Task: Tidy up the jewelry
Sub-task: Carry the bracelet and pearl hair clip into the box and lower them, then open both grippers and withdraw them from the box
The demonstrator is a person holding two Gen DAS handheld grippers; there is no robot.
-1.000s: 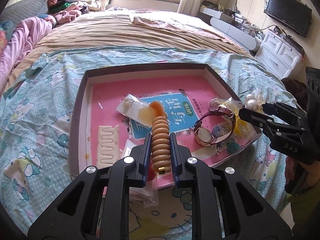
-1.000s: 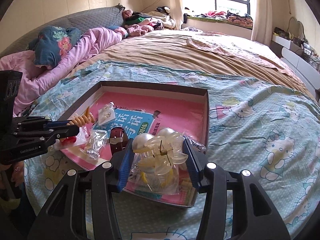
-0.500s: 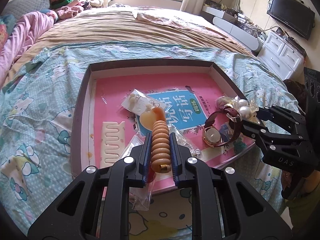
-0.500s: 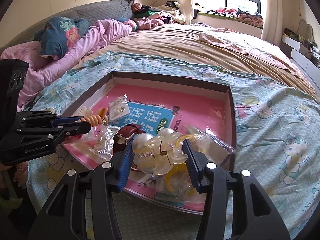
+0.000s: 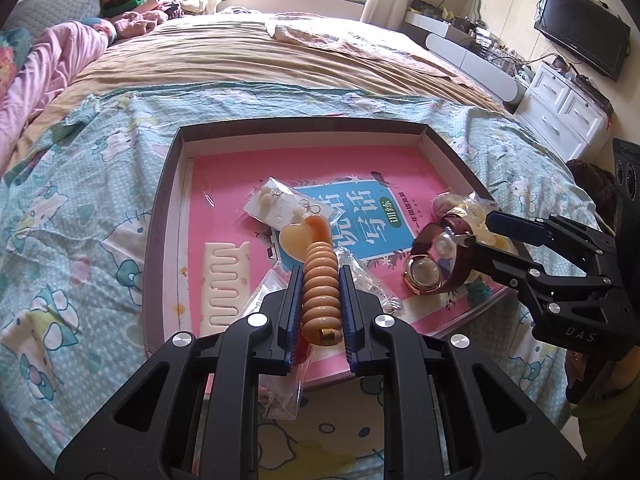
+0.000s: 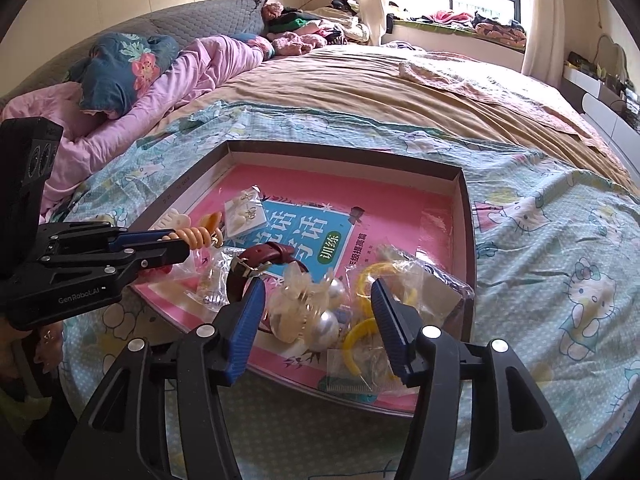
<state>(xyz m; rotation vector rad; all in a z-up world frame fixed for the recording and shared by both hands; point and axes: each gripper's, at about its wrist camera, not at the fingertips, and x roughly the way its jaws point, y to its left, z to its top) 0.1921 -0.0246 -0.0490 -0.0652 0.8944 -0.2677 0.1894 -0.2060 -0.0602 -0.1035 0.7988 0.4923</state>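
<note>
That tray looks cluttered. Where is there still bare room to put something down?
The tray's far strip, between its back wall and the earring card, is bare pink. The near right corner is crowded: wristwatch, pearl hair claw, yellow bagged rings.

Orange ribbed spiral hair clip clamped between left gripper pads, above shallow brown tray. Pearl claw clip lies in tray between opening right gripper jaws, beside maroon-strap watch, yellow bangles in bags.

Clamping ribbed orange hair clip in left tool above tray; right tool opening beside watch.
</note>
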